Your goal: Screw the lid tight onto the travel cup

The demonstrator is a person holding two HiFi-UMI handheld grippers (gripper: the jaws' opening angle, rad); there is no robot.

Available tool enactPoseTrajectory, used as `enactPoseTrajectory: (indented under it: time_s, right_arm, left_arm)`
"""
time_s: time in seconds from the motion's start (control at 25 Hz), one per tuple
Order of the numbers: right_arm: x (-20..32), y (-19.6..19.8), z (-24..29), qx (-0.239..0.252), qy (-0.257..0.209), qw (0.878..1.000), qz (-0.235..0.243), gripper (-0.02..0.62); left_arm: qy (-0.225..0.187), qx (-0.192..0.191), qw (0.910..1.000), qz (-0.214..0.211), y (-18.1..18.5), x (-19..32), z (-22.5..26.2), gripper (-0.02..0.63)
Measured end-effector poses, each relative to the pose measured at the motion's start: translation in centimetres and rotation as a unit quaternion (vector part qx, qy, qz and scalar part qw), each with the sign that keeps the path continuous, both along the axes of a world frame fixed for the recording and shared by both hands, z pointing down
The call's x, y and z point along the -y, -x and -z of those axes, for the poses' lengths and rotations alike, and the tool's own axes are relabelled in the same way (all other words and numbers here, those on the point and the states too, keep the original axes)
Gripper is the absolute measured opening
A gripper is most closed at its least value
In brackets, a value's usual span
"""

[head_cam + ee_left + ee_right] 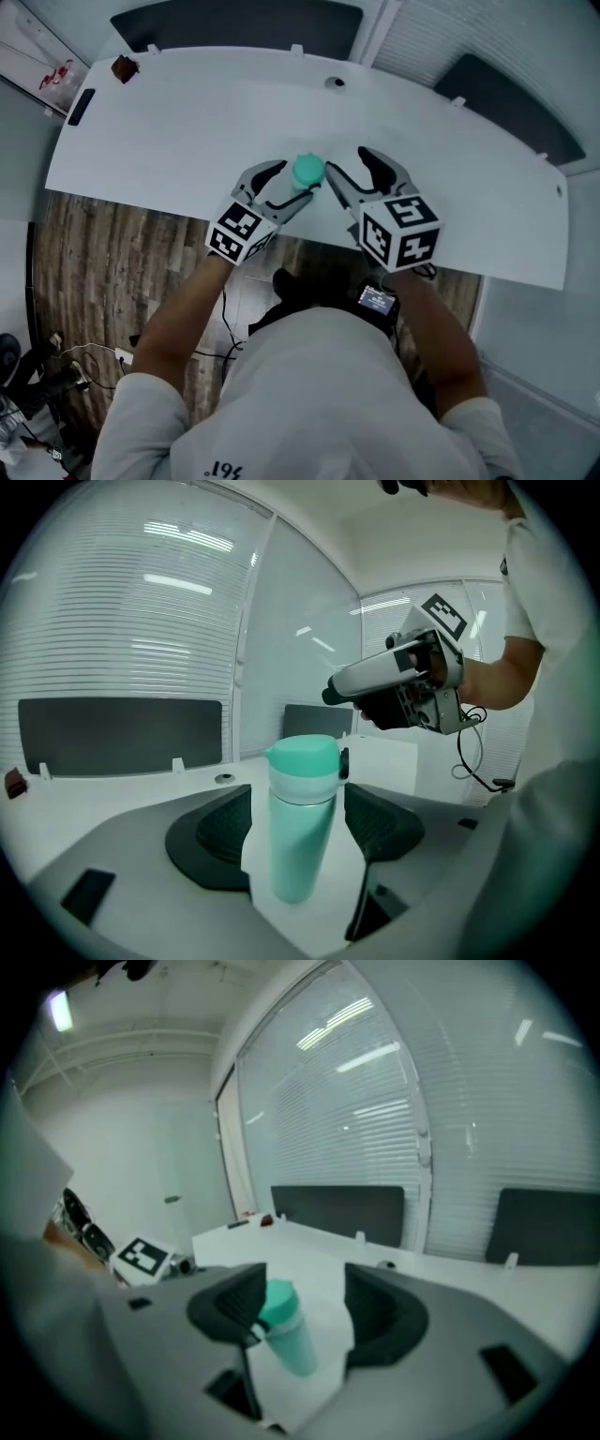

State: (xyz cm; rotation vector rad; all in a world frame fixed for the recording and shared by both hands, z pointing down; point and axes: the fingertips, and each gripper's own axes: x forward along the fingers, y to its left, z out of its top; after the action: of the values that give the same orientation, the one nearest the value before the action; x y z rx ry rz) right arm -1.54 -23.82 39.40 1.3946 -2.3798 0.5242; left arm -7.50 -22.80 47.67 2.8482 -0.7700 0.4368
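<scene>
A teal travel cup (307,172) with its teal lid (302,758) on top stands upright near the front edge of the white desk (187,131). My left gripper (295,180) is open, and the cup (298,841) stands between its dark pads with a narrow gap on the left side; the right pad (380,822) lies close to the lid. My right gripper (349,161) is open just right of the cup with nothing between its fingers. In the right gripper view the cup (286,1330) appears partly behind the left pad (230,1305).
A flat black item (82,106) and a small red-brown object (123,67) lie at the desk's far left corner. A cable hole (335,82) sits at the back middle. Dark partition panels (234,23) stand behind the desk. Wood floor (122,244) shows below the front edge.
</scene>
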Motion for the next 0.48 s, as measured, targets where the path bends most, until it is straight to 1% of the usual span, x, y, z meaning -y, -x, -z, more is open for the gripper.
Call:
enactPoseTrajectory:
  time_s: [0.28,0.48]
  right_arm:
    - [-0.2,0.0,-0.4,0.002,0.006,1.0,0.0,0.27]
    - [-0.6,0.1,-0.3,0.002,0.004,1.0,0.0,0.27]
  left_arm:
    - [0.005,-0.003,0.9998,0.017,0.9,0.4,-0.1,0.328]
    - [0.011,-0.008,0.9998,0.016,1.1,-0.3,-0.1,0.328]
